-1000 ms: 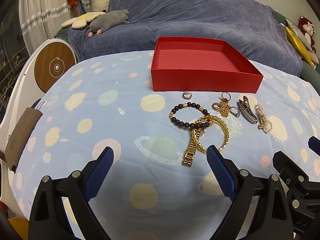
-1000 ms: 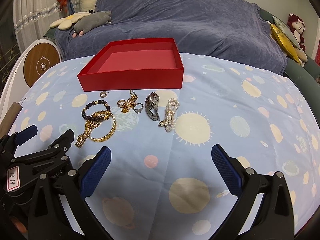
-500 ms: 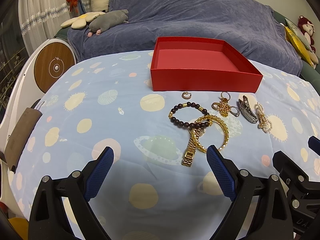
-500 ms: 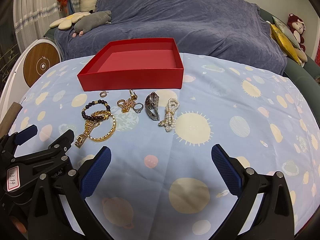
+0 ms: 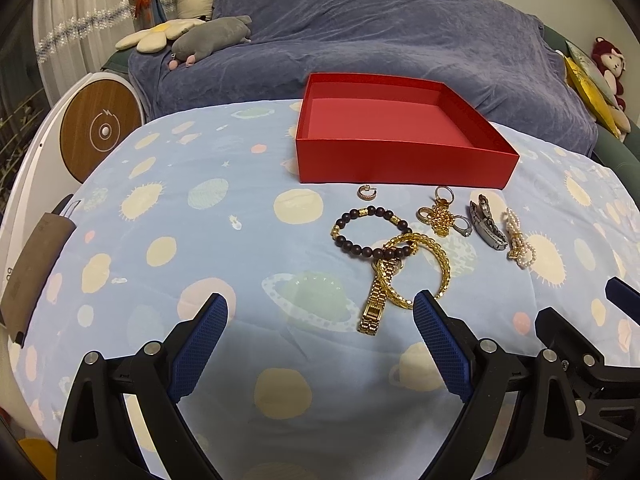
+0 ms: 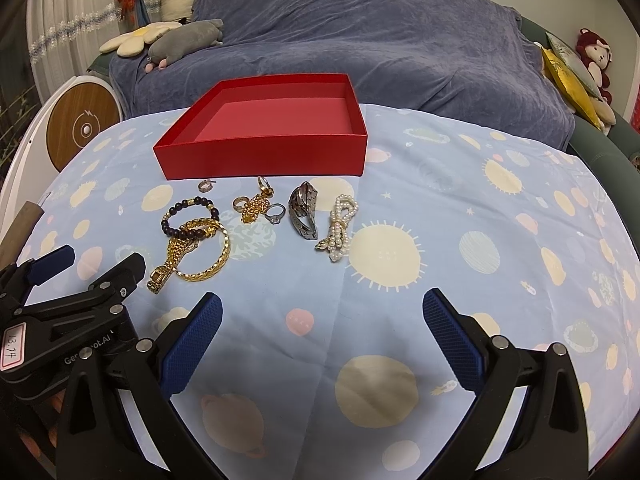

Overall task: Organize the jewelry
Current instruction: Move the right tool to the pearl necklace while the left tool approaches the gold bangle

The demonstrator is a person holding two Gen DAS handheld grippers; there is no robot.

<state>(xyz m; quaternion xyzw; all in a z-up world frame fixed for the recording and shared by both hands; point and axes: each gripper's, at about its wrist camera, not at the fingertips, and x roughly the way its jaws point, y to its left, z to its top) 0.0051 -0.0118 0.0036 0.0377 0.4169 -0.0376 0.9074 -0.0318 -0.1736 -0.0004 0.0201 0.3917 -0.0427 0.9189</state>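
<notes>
An open red box stands on the planet-print cloth, nothing visible inside it. In front of it lie a dark bead bracelet, a gold bangle, a gold watch, a small earring, gold rings and a charm, a silver watch and a pearl bracelet. My left gripper is open, just short of the gold watch. My right gripper is open, short of the pearls.
A sofa under a blue-grey throw runs behind the table, with plush toys at its left and cushions at its right. A round white and wood device stands at the left edge.
</notes>
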